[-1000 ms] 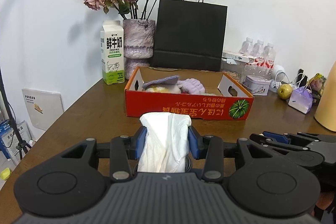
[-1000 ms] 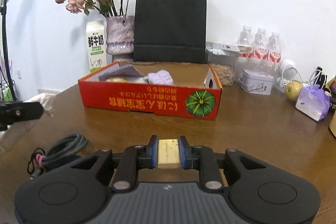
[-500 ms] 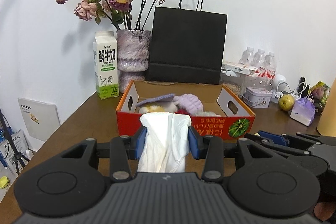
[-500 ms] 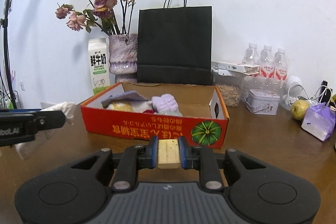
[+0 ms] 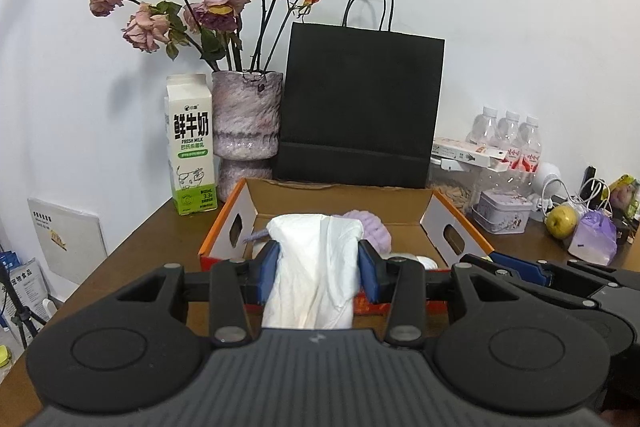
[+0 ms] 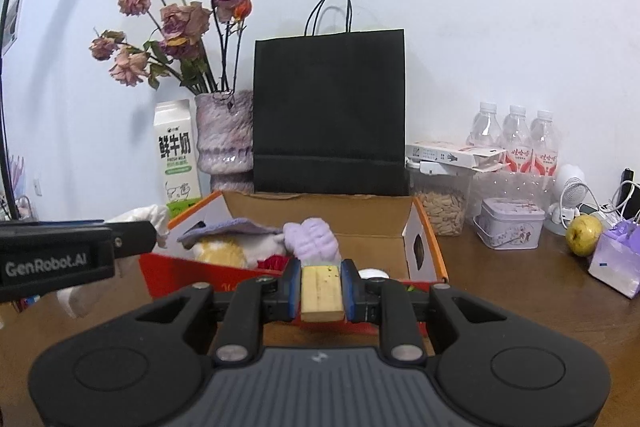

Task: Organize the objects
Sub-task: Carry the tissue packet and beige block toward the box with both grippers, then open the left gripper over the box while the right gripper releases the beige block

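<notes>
Left gripper (image 5: 318,269) clamps a white cloth (image 5: 316,267), right gripper (image 6: 320,287) a probably wooden block (image 6: 322,287), both at the near wall of the cardboard box (image 6: 320,213); each should clear the rim before release.

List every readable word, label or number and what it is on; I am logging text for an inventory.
"鲜牛奶" and "FRESH MILK": milk carton.
"3.3": same carton, low on its front.
"GenRobot.AI": left gripper side.
Bottle labels, flat white box, red cardboard box print: too small or hidden.
</notes>
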`<act>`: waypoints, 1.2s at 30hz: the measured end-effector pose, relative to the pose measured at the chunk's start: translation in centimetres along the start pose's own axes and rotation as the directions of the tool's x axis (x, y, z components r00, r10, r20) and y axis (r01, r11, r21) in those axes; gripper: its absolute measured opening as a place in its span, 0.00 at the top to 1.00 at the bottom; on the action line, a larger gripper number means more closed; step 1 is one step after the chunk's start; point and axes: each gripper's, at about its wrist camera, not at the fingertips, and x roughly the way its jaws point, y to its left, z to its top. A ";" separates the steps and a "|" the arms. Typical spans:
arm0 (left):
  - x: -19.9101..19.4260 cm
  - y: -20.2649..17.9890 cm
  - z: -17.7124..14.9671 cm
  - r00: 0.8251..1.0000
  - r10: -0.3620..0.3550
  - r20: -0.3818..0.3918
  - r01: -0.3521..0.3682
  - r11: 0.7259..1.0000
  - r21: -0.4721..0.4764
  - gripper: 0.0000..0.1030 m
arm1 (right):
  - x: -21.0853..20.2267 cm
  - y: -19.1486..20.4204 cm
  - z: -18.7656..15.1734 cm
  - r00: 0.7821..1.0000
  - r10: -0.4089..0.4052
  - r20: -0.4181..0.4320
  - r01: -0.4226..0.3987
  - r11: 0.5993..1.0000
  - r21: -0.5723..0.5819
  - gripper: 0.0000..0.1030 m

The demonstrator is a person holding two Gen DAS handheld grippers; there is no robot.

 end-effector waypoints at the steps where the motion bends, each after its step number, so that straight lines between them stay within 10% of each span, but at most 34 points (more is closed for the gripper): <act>1: 0.3 -0.1 0.1 1.000 0.002 0.002 -0.002 1.000 0.002 0.59 | 0.2 -0.1 0.2 1.000 0.001 0.004 -0.001 1.000 0.004 0.81; 36: 12.3 -0.5 4.2 1.000 0.025 0.009 -0.025 1.000 0.009 0.59 | 11.1 -2.6 3.6 0.999 -0.019 0.027 0.020 1.000 -0.013 0.81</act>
